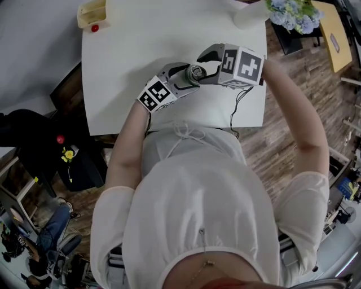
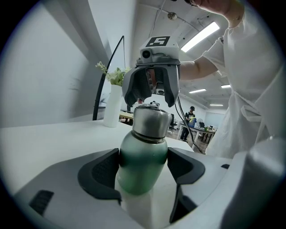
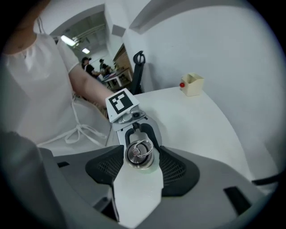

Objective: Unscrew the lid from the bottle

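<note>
A green metal bottle (image 2: pixel 142 163) with a steel lid (image 2: pixel 152 121) stands upright over the white table (image 1: pixel 141 45). My left gripper (image 2: pixel 144 172) is shut on its green body, one pad pressed against each side. From above, my right gripper (image 3: pixel 142 157) points steeply down over the ringed lid (image 3: pixel 139 153). The lid lies between its pads; the left pad sits close against it and a thin gap shows at the right pad. In the head view both grippers meet at the bottle (image 1: pixel 196 72) near the table's front edge, the left gripper (image 1: pixel 186 78) below-left and the right gripper (image 1: pixel 206 66) upper-right.
A small yellow box (image 1: pixel 92 12) with a red ball (image 1: pixel 95 27) beside it stands at the table's far left corner. At the far right corner is a white vase (image 1: pixel 248 17) of flowers (image 1: pixel 293 14). A cable (image 1: pixel 234 107) hangs off the table's near edge.
</note>
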